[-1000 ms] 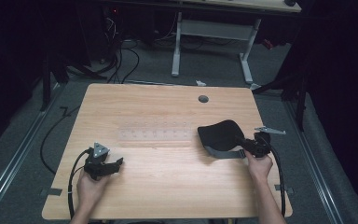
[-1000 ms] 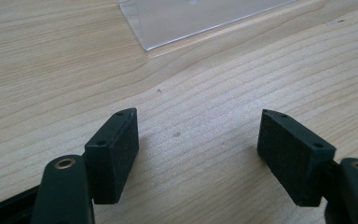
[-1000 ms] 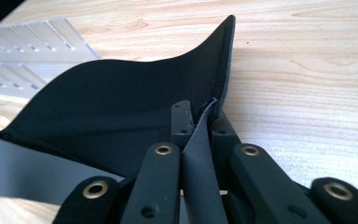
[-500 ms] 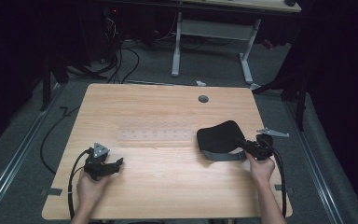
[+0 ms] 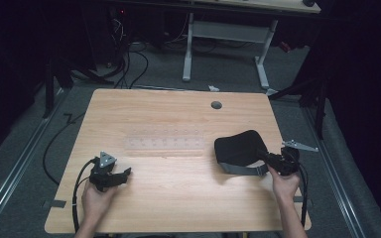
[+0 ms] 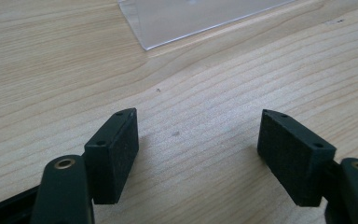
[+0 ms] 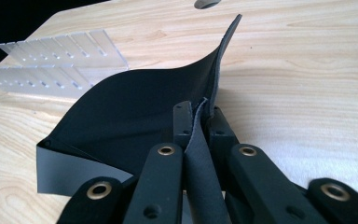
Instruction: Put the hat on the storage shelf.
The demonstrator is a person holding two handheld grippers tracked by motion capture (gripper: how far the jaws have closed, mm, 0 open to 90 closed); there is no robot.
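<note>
A black flexible sheet with a grey underside lies curled on the right half of the wooden table. My right gripper is shut on its near right edge. In the right gripper view the jaws pinch the sheet's raised edge, and the grey underside shows at the lower left. My left gripper rests low over bare wood at the near left, held by a hand. Its jaws stand open with nothing between them.
A clear plastic strip with rows of small holes lies across the table's middle; it is also seen as the clear strip and as a clear corner. A round cable hole sits at the back. Desk legs and cables stand beyond the table.
My right gripper has drawn slightly toward the near edge with the black sheet still in it. The left gripper has not moved.
</note>
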